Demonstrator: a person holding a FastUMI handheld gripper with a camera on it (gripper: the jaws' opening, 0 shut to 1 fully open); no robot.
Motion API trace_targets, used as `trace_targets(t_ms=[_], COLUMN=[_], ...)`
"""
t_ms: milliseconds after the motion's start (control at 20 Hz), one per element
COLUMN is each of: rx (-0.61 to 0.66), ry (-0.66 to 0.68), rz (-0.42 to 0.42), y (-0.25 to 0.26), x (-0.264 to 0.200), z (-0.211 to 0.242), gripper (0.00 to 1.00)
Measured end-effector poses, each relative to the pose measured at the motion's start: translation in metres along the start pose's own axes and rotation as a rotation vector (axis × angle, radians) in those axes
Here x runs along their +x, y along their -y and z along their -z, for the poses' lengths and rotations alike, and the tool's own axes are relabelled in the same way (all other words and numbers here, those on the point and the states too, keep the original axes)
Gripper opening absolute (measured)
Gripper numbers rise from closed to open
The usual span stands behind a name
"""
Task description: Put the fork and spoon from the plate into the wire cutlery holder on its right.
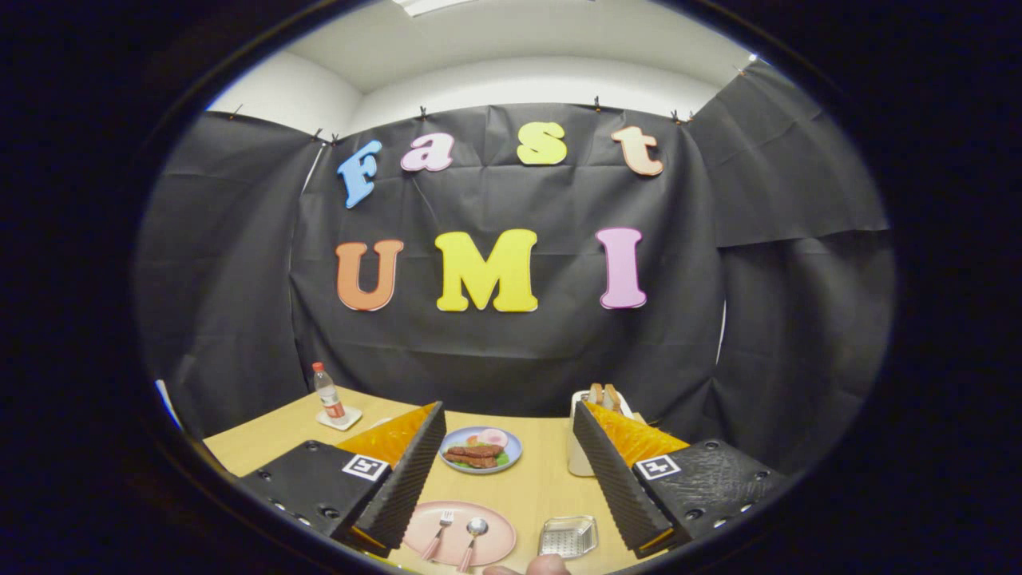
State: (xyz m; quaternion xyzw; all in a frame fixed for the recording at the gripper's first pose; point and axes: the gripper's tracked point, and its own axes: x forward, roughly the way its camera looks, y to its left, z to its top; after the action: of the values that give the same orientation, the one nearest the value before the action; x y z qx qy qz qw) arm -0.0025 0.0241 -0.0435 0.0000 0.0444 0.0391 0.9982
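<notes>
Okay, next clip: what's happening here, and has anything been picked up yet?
Nothing is picked up yet. A person holds the claw open above a wooden table, gripping nothing. Down between its fingers lies a pink plate with the fork and spoon side by side on it. The wire cutlery holder sits to the plate's right, seemingly empty. Beyond are a blue plate of food, a toaster and a bottle.
</notes>
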Motion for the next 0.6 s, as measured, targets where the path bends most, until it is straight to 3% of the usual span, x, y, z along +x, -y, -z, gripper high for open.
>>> trace_targets(t_ms=[300, 600], rx=[-0.006, -0.029], ry=[-0.081, -0.334], rz=[-0.026, -0.053], y=[-0.005, -0.026], x=[0.006, 0.006], z=[0.03, 0.137], gripper=[0.96, 0.96])
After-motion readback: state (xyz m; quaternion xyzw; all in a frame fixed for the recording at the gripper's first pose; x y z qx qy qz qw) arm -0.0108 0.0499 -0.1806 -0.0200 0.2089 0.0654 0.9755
